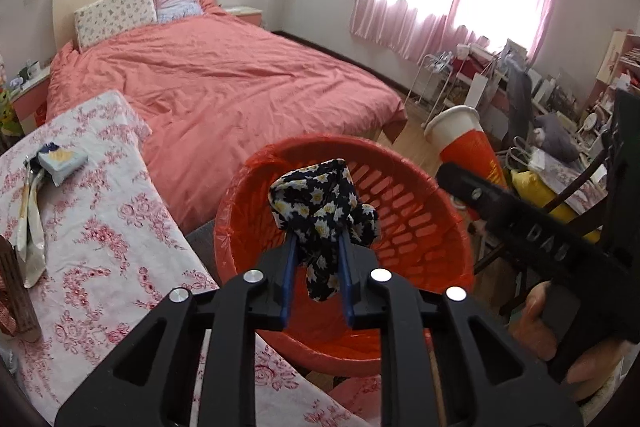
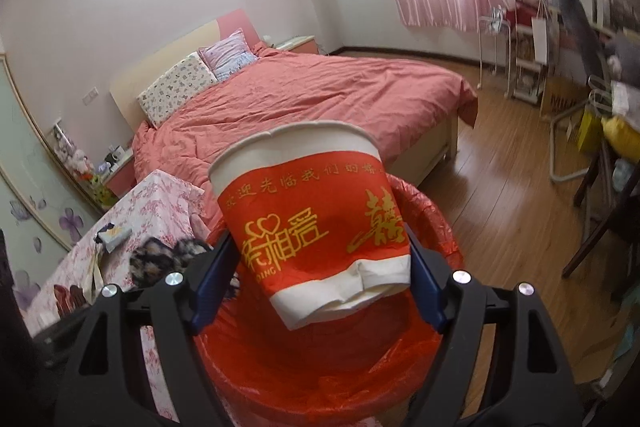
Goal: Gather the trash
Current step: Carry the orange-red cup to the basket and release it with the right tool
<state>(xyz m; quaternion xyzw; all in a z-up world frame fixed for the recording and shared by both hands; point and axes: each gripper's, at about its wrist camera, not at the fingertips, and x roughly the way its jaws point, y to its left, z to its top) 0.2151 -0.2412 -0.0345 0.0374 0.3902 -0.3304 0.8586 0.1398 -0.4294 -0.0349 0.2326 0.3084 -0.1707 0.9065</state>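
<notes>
A red slatted basket (image 1: 420, 211) lined with a red plastic bag stands beside the table. My left gripper (image 1: 319, 247) hangs over its opening, blue pads shut on a bunched black cloth with white daisies (image 1: 320, 203); one end of the cloth dangles below the pads. My right gripper (image 2: 318, 243) holds a red-and-white paper cup (image 2: 304, 195) with gold lettering and a crumpled base, jaws wide around its sides, just above the basket (image 2: 436, 227). The cup (image 1: 460, 135) also shows at the basket's far right rim in the left wrist view.
A table with a pink floral cloth (image 1: 100, 227) lies left of the basket, with a blue-white wrapper (image 1: 60, 159) and a foil sachet (image 1: 32, 235) on it. A pink bed (image 1: 224, 79) is behind. A chair and cluttered desk (image 1: 560, 147) stand right, over wooden floor (image 2: 500, 179).
</notes>
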